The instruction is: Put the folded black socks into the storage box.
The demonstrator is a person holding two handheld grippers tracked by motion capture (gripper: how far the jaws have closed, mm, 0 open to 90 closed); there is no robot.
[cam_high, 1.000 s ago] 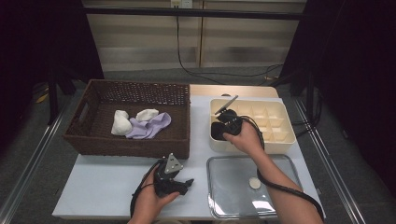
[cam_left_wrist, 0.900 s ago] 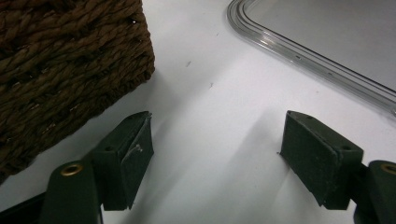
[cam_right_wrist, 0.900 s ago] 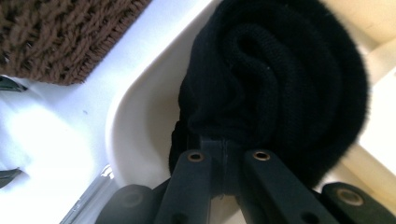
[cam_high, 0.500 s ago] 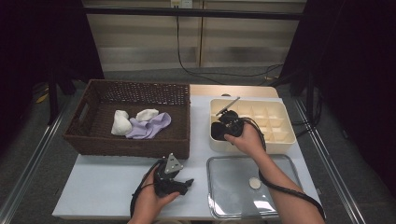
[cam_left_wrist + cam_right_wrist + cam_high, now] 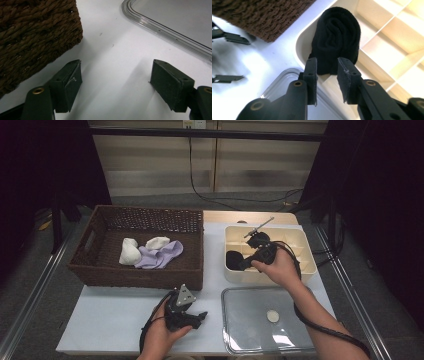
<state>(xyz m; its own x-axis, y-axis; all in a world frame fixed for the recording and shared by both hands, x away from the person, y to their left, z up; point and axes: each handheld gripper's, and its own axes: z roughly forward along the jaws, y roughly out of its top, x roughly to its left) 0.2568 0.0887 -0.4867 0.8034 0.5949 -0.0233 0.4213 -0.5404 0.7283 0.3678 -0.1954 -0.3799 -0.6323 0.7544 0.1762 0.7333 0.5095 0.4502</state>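
A rolled black sock lies in the front left compartment of the cream divided box, also seen as the dark sock in the box. My right gripper hovers just above and short of it. Its jaws have just been opening and stand apart with nothing between them. In the high view the right gripper points down-left over the box. My left gripper rests open on the white table, empty, beside the basket's corner; the high view has this left gripper near the front edge.
A brown wicker basket at the left holds two white socks and a lavender sock. A clear lid with a small round knob lies flat in front of the box, right of the left gripper.
The right gripper has lifted a little off the black sock and its jaws have parted, leaving the sock in the compartment. The left hand has stayed put.
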